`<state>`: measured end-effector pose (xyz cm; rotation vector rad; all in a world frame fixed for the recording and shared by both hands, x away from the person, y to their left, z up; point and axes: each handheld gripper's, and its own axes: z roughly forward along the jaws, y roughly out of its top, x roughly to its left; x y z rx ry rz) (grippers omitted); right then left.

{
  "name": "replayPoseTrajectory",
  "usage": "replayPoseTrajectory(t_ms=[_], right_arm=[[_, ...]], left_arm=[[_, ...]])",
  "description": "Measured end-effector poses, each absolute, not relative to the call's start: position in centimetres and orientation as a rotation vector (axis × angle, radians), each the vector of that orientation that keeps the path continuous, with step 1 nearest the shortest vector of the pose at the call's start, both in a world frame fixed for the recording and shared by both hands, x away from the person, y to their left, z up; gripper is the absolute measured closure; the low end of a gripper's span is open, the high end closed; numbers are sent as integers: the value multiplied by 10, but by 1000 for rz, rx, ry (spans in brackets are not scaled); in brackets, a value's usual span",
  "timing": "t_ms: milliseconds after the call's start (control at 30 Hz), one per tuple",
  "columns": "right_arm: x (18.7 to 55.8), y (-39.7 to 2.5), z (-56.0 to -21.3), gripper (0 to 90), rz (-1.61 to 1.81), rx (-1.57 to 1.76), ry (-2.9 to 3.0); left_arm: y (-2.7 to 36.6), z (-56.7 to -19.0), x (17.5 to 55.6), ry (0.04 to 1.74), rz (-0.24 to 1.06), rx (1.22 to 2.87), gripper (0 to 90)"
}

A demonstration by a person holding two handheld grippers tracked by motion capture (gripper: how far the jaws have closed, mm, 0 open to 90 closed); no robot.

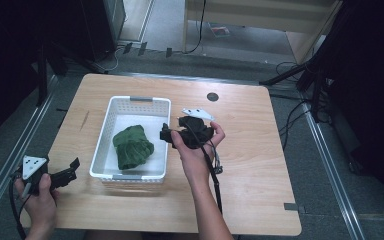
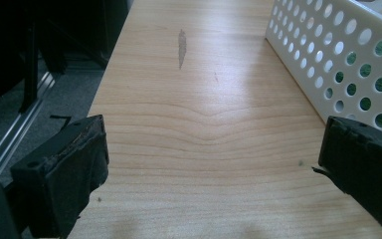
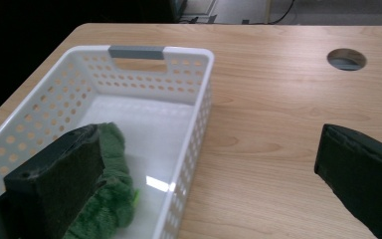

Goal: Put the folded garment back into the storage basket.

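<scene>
While held low at the worktop's [image 1: 240, 165] near left corner, left hand-held gripper [image 1: 72, 167] with jaws spread wide, nothing between them, pointing toward the white perforated basket [image 1: 103, 135]. From the left gripper view [image 2: 214, 149], bare wood grain between the two black pads, a dark scuff mark [image 2: 182, 47] farther off, basket wall at upper right. Inside the basket, a crumpled green cloth [image 1: 132, 146], lying toward the near half. Just beside the basket's right rim, right hand-held gripper [image 1: 166, 134], gripped in the right hand [image 1: 195, 150], jaws wide apart and empty; in the right gripper view [image 3: 209, 174] one jaw over the cloth, the other over bare worktop. Farther right and back, a round cable hole [image 1: 212, 97].
</scene>
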<state>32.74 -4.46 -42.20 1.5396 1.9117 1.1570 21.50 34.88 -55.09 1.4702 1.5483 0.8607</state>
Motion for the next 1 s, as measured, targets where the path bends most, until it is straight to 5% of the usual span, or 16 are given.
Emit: replayPoseTrajectory(t_ms=[1000], right_arm=[[314,-156,-435,10,1116,1589,1677]], left_arm=[[349,-551,215,1551,861,1463,4]])
